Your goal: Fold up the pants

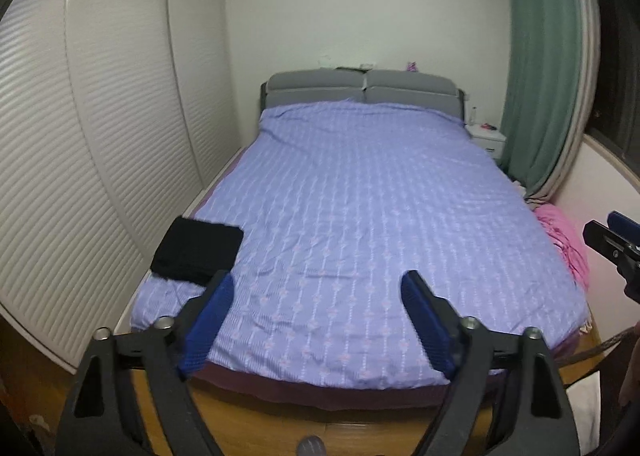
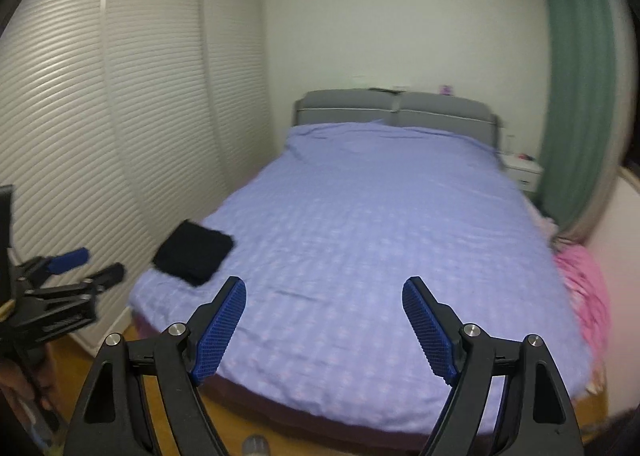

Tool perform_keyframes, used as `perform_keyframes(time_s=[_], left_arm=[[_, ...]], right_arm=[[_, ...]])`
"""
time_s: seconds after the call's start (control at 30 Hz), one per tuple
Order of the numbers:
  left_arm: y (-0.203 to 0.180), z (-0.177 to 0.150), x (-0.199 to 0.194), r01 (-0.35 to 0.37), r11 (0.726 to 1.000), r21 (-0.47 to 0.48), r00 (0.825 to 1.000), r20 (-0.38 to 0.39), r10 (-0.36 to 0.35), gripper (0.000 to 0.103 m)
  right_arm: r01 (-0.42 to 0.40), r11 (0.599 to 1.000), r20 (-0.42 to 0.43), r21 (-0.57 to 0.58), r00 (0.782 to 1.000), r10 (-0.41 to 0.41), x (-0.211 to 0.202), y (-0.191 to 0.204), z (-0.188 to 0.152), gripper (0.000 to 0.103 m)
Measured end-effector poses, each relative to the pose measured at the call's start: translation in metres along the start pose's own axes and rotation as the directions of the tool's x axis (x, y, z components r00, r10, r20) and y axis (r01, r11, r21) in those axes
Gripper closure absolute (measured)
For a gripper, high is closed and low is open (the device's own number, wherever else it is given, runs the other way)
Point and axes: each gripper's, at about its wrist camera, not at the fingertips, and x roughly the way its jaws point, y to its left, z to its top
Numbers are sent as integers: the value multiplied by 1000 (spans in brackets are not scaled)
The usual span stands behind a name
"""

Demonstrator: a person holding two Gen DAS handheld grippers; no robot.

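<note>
From the left wrist view, the left tongs [image 1: 316, 288] stand wide with nothing between the blue pads, held above the foot of the bed [image 1: 360, 191] and well clear of it. The black pants [image 1: 198, 252] lie as a compact folded rectangle at the bed's near left corner, close to the edge by the louvred wardrobe [image 1: 100, 135]. The folding looks finished and the tidy bundle set aside, so this reads as the closing step; if anything remains, it would call only for keeping the tongs away from the bundle. A pink cloth [image 1: 560, 240] hangs off the bed's right side, and the tip of the right tongs shows at the right edge. From the right wrist view, the right tongs [image 2: 324, 292] are likewise spread wide and empty, above the foot of the bed. The left tongs appear at the left, beside the wardrobe, also open. The lilac patterned sheet [image 2: 380, 236] is smooth, with faint creases. A grey headboard [image 2: 396, 107], a white nightstand [image 2: 524, 171] and a green curtain [image 2: 576, 95] close the room; wooden floor shows below.
</note>
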Motion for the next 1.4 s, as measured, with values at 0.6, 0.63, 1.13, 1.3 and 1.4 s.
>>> perform_keyframes(time_s=[0.6, 0.63, 1.13, 1.3, 1.4], left_arm=[[-13, -4, -29, 41, 999, 22, 998, 47, -42, 0], [-11, -4, -28, 42, 999, 19, 998, 45, -43, 0], [-13, -7, -18, 47, 998, 48, 998, 45, -49, 0], [-15, -5, -14, 58, 997, 52, 998, 36, -60, 0], [-15, -4, -13, 54, 997, 55, 997, 43, -56, 0]], right_arm=[[257, 959, 2, 121, 966, -259, -59, -17, -22, 12], [262, 958, 1, 119, 964, -264, -60, -16, -22, 12], [301, 941, 3, 155, 952, -306, -71, -16, -23, 10], [305, 939, 0, 162, 951, -309, -68, -15, -22, 10], [295, 941, 5, 164, 954, -300, -67, -15, -21, 10]])
